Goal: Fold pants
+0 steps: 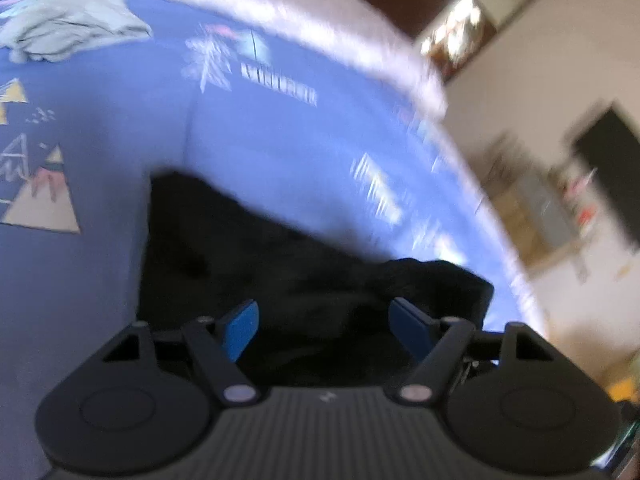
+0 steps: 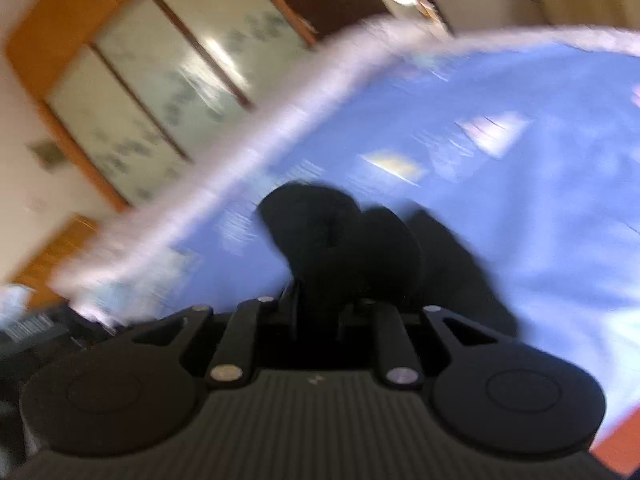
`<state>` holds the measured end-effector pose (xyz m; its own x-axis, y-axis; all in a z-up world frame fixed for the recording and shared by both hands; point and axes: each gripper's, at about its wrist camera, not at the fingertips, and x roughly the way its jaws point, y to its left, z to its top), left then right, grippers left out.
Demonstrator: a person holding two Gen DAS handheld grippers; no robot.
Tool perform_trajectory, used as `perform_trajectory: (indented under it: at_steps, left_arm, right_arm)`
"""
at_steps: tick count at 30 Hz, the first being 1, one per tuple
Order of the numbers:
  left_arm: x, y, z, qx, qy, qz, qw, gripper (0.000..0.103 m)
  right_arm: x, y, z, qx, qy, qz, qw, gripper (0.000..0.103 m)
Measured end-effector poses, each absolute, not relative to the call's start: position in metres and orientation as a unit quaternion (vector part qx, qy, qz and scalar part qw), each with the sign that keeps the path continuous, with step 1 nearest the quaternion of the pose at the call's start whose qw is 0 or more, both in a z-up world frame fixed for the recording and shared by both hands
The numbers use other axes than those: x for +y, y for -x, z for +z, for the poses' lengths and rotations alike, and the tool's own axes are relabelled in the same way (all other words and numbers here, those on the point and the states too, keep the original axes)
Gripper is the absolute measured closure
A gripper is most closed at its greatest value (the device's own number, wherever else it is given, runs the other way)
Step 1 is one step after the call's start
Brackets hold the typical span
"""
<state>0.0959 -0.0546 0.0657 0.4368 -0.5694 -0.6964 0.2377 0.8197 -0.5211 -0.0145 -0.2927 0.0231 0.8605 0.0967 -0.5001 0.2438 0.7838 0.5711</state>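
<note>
We grip pants (image 2: 332, 240) bunched in right claw (image 2: 320, 312); left claw (image 1: 324, 328) gapes, empty. We keep hold firm, lay fabric flat on bed (image 1: 100, 280).

left gripper (image 1: 323, 326) spread, right gripper (image 2: 326, 304) pinched

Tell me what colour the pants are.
Black. The pants show best in the left wrist view, lying dark against the blue patterned bedsheet.
</note>
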Motion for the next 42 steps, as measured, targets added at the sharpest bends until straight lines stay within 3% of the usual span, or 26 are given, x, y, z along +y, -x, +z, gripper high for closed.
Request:
perform_trajectory:
  at_steps: [2, 13, 15, 16, 19, 22, 25, 26, 27, 28, 30, 35, 37, 39, 42]
  left_arm:
    - [-0.070, -0.092, 0.049, 0.489, 0.141, -0.236, 0.828, 0.029]
    - [-0.039, -0.071, 0.037, 0.490, 0.112, -0.212, 0.838, 0.028]
    - [-0.039, -0.070, 0.031, 0.500, 0.103, -0.208, 0.835, 0.028]
    - [-0.040, -0.069, 0.028, 0.504, 0.100, -0.208, 0.832, 0.028]
    - [-0.043, -0.067, 0.025, 0.507, 0.101, -0.212, 0.830, 0.028]
    - [-0.044, -0.066, 0.031, 0.500, 0.112, -0.227, 0.828, 0.028]
    - [-0.044, -0.061, 0.040, 0.488, 0.117, -0.238, 0.832, 0.028]
    - [-0.044, -0.059, 0.043, 0.485, 0.116, -0.239, 0.833, 0.028]
    - [-0.044, -0.058, 0.045, 0.484, 0.117, -0.240, 0.834, 0.028]
    - [-0.042, -0.057, 0.046, 0.484, 0.118, -0.240, 0.833, 0.028]
    - [-0.038, -0.056, 0.049, 0.483, 0.124, -0.239, 0.833, 0.028]
    - [-0.026, -0.057, 0.057, 0.471, 0.147, -0.229, 0.839, 0.028]
    - [-0.024, -0.058, 0.058, 0.469, 0.152, -0.227, 0.840, 0.028]
    - [-0.027, -0.060, 0.054, 0.472, 0.153, -0.228, 0.838, 0.028]
    - [-0.037, -0.062, 0.044, 0.489, 0.143, -0.233, 0.828, 0.028]
  right_arm:
    - [-0.310, 0.021, 0.004, 0.283, -0.370, -0.008, 0.885, 0.082]
    - [-0.335, 0.055, 0.020, 0.214, -0.423, -0.026, 0.880, 0.081]
    - [-0.335, 0.068, 0.028, 0.189, -0.409, -0.074, 0.890, 0.053]
    - [-0.337, 0.073, 0.032, 0.172, -0.403, -0.091, 0.894, 0.045]
    - [-0.341, 0.083, 0.054, 0.130, -0.367, -0.122, 0.913, 0.045]
    - [-0.337, 0.066, 0.070, 0.153, -0.333, -0.084, 0.927, 0.043]
    - [-0.334, 0.026, 0.066, 0.221, -0.335, -0.038, 0.915, 0.026]
    - [-0.328, 0.008, 0.060, 0.254, -0.323, -0.040, 0.911, 0.031]
    - [-0.324, -0.008, 0.053, 0.282, -0.314, -0.044, 0.905, 0.044]
    - [-0.319, -0.025, 0.044, 0.317, -0.311, -0.043, 0.895, 0.092]
    - [-0.316, -0.043, 0.039, 0.328, -0.332, -0.023, 0.884, 0.090]
    - [-0.319, -0.007, 0.096, 0.169, -0.364, 0.059, 0.914, 0.090]
    - [-0.323, 0.022, 0.094, 0.133, -0.362, 0.061, 0.921, 0.089]
    - [-0.327, 0.047, 0.059, 0.164, -0.368, 0.031, 0.915, 0.089]
    - [-0.328, 0.062, -0.009, 0.314, -0.332, -0.040, 0.889, 0.081]
